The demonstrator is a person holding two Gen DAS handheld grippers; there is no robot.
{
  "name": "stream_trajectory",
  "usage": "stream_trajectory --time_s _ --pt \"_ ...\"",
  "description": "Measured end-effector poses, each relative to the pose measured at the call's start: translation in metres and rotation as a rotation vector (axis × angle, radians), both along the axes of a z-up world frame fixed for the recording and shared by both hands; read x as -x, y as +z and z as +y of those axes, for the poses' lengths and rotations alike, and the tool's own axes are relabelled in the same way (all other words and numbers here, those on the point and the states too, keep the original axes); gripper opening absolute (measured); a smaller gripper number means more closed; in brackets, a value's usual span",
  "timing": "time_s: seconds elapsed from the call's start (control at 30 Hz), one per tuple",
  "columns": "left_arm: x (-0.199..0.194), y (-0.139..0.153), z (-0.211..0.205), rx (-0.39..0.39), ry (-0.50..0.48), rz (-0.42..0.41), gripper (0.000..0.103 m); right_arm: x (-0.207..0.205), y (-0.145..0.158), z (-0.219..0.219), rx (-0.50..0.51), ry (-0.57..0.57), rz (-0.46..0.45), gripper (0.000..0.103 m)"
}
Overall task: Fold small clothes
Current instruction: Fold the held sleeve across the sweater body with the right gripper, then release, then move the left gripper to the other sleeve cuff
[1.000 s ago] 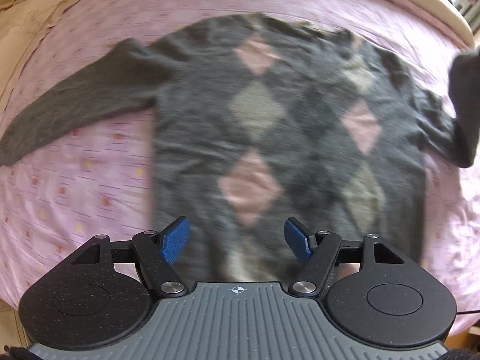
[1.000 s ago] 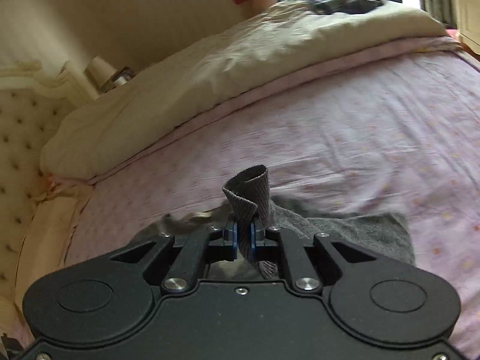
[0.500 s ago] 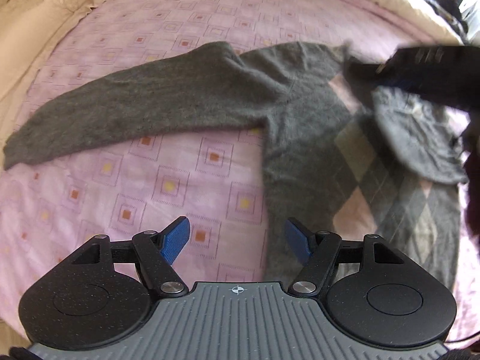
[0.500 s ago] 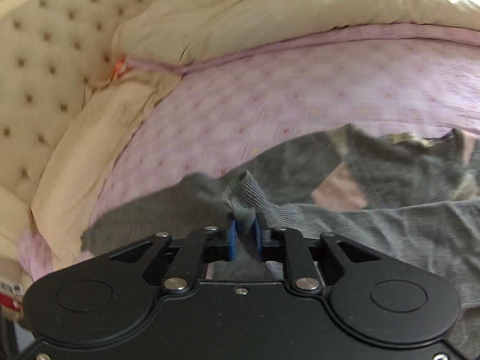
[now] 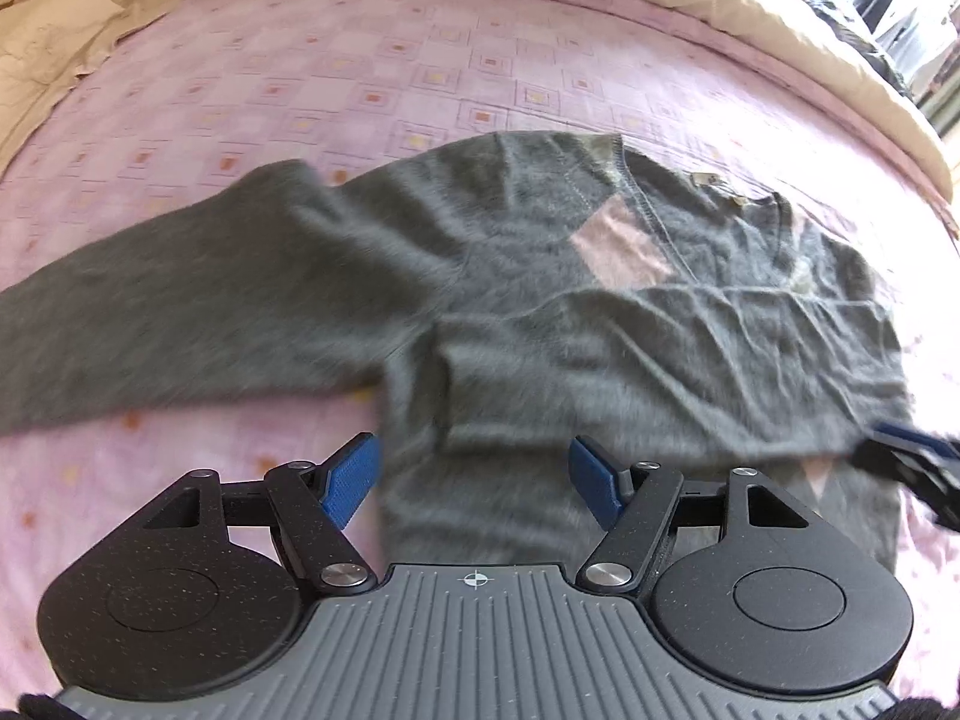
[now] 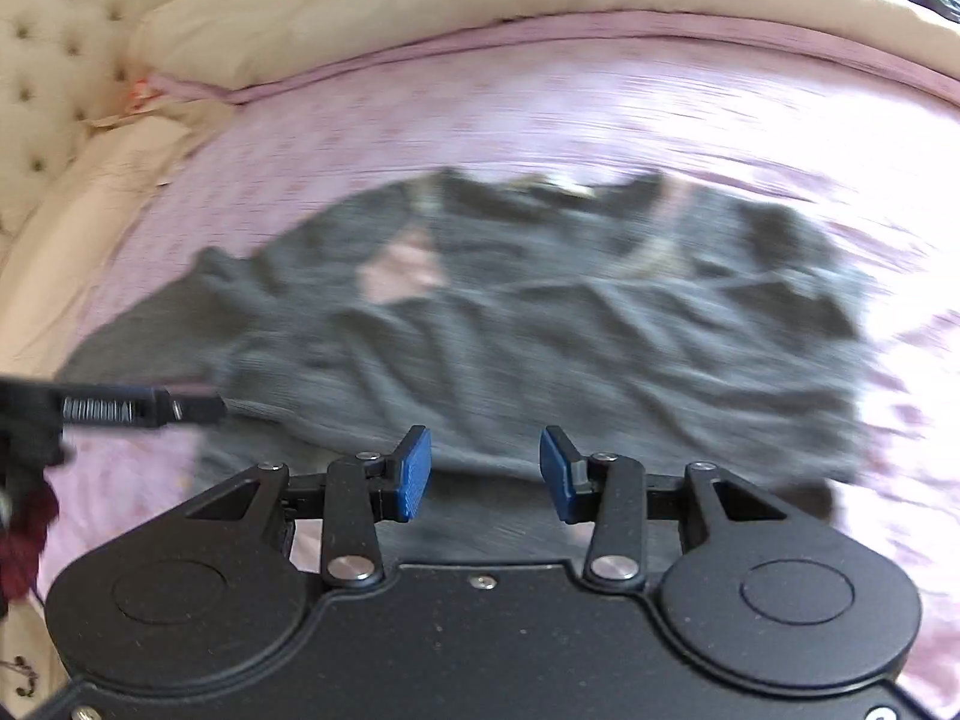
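Observation:
A small grey sweater [image 5: 510,276] with pink and beige diamonds lies flat on the pink bedsheet [image 5: 420,60]. Its right sleeve [image 5: 690,360] is folded across the chest, while the left sleeve [image 5: 150,324] stretches out to the left. My left gripper [image 5: 474,480] hovers open over the sweater's lower body, nothing between its blue pads. In the right wrist view, the same sweater [image 6: 540,324] is blurred, and my right gripper [image 6: 485,473] stands open just above its near edge. The right gripper's tip also shows at the right edge of the left wrist view.
A cream duvet [image 5: 780,18] runs along the far side of the bed. A tufted cream headboard [image 6: 54,60] and pillow [image 6: 78,198] stand at the left. Dark clothing [image 5: 864,6] lies at the far right.
My right gripper has let go of the sleeve cuff and opened, leaving the sleeve folded across the chest. Both grippers shifted, with the left now over the sweater's body.

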State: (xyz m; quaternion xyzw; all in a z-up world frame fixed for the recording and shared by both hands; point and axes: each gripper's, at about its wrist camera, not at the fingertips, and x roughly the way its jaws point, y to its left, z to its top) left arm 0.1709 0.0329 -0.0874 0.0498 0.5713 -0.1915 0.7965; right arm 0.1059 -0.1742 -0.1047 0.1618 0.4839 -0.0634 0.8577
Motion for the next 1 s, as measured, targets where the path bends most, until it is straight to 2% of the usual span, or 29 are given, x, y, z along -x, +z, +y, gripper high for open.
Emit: stream_trajectory --time_s 0.2,0.33,0.37,0.4,0.43,0.47,0.53,0.63,0.87,1.0 --pt "-0.023 -0.029 -0.025 -0.054 0.025 0.042 0.059 0.038 0.002 -0.055 0.007 -0.141 0.014 0.056" --pt "-0.033 -0.036 -0.03 -0.04 0.026 0.029 0.059 0.047 -0.006 -0.086 0.015 -0.208 0.023 0.057" --pt "-0.034 -0.037 -0.031 -0.041 0.024 0.029 0.053 0.047 -0.008 -0.092 0.014 -0.22 0.026 0.057" --pt "-0.034 -0.036 -0.033 -0.044 0.013 0.017 0.029 0.047 -0.011 -0.1 0.01 -0.232 0.027 0.057" --pt "-0.033 -0.033 -0.035 -0.051 -0.007 -0.004 0.014 0.046 -0.014 -0.107 0.006 -0.245 0.026 0.057" --pt "-0.033 -0.031 -0.036 -0.076 -0.019 -0.028 0.006 0.045 -0.016 -0.113 0.004 -0.256 0.024 0.057" --pt "-0.034 -0.024 -0.035 -0.125 0.008 -0.074 0.006 0.043 -0.017 -0.126 0.004 -0.275 0.014 0.058" --pt "-0.043 -0.031 -0.026 -0.168 0.036 -0.04 0.005 0.037 -0.02 -0.147 -0.012 -0.312 -0.008 0.062" --pt "-0.043 -0.037 -0.027 -0.194 -0.018 -0.043 0.005 0.019 -0.041 -0.195 -0.049 -0.404 -0.01 0.061" --pt "-0.039 -0.038 -0.033 -0.211 -0.025 -0.057 0.004 0.01 -0.058 -0.211 -0.076 -0.435 0.031 0.051"
